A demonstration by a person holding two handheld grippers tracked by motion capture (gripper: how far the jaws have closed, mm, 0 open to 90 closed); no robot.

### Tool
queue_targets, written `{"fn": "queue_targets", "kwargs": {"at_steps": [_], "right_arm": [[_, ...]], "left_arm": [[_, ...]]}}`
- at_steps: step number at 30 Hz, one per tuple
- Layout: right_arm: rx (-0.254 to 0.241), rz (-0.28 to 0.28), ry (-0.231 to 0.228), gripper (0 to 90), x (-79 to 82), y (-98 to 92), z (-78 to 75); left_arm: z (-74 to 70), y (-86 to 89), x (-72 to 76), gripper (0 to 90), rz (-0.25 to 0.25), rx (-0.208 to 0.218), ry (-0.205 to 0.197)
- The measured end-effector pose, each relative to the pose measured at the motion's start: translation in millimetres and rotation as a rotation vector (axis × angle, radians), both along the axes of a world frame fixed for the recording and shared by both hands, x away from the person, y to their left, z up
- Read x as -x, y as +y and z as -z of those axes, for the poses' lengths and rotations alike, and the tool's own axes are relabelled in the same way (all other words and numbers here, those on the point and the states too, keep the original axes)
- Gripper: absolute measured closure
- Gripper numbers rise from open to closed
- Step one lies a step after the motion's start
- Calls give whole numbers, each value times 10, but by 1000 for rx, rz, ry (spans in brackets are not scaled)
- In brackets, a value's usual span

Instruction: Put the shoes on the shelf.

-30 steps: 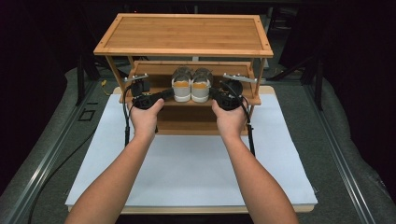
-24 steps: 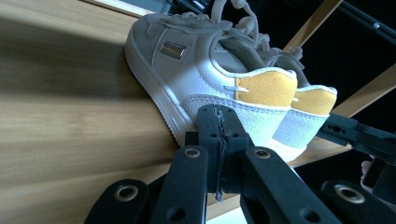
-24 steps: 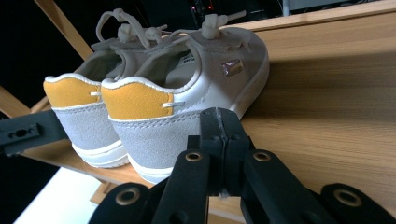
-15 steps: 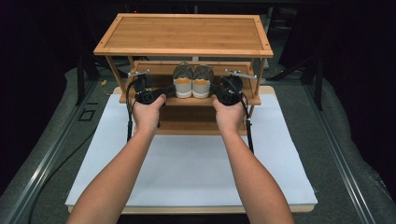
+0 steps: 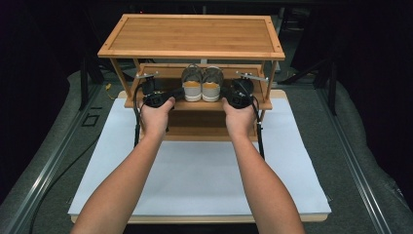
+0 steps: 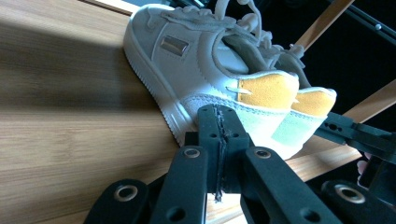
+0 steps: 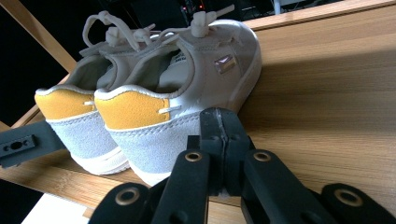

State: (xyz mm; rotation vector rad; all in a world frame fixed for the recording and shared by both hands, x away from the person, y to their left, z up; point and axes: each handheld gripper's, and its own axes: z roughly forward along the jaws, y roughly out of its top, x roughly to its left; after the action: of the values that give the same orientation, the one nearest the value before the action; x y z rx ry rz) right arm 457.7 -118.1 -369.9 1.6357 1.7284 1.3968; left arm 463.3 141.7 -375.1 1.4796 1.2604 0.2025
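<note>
On middle shelf (image 5: 160,105): shoes (image 5: 202,83) between closed tools (empty).

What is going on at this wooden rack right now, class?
A person holds a gripper in each hand at the middle shelf of a wooden shoe rack. A pair of grey shoes with orange heel patches stands there, heels toward the person. The left gripper sits just left of the pair, the right gripper just right of it. Both have their jaws shut with nothing between them; neither holds a shoe.

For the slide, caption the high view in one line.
Two hands hold shut black claws, left claw and right claw, flanking a pair of grey sneakers with yellow heels on a bamboo shoe rack's middle shelf.
</note>
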Motion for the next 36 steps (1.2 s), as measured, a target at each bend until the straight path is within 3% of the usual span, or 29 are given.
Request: {"fn": "queue_targets", "kwargs": {"at_steps": [8,15,20,23,25,30,31,36], "right_arm": [[-24,-14,-20,882,-18,-27,7],[11,-14,-28,876,55,-78,-35],[-8,-21,-40,877,114,-147,-37],[1,-36,-28,876,167,-183,-50],[-3,-41,-51,877,210,-181,-45],[19,-91,-55,877,372,-181,-60],[5,-103,-74,876,400,-177,-53],[0,-141,-79,875,556,-186,-70]], "left_arm": [[4,19,25,876,12,-4,-6],[-11,65,81,865,9,-4,-13],[-21,119,132,861,13,-11,-19],[-48,155,194,861,21,-13,-21],[-65,167,246,862,35,6,-32],[-70,219,388,863,80,0,-55],[-65,233,413,863,89,-6,-52],[-51,300,533,860,112,-2,-62]]}}
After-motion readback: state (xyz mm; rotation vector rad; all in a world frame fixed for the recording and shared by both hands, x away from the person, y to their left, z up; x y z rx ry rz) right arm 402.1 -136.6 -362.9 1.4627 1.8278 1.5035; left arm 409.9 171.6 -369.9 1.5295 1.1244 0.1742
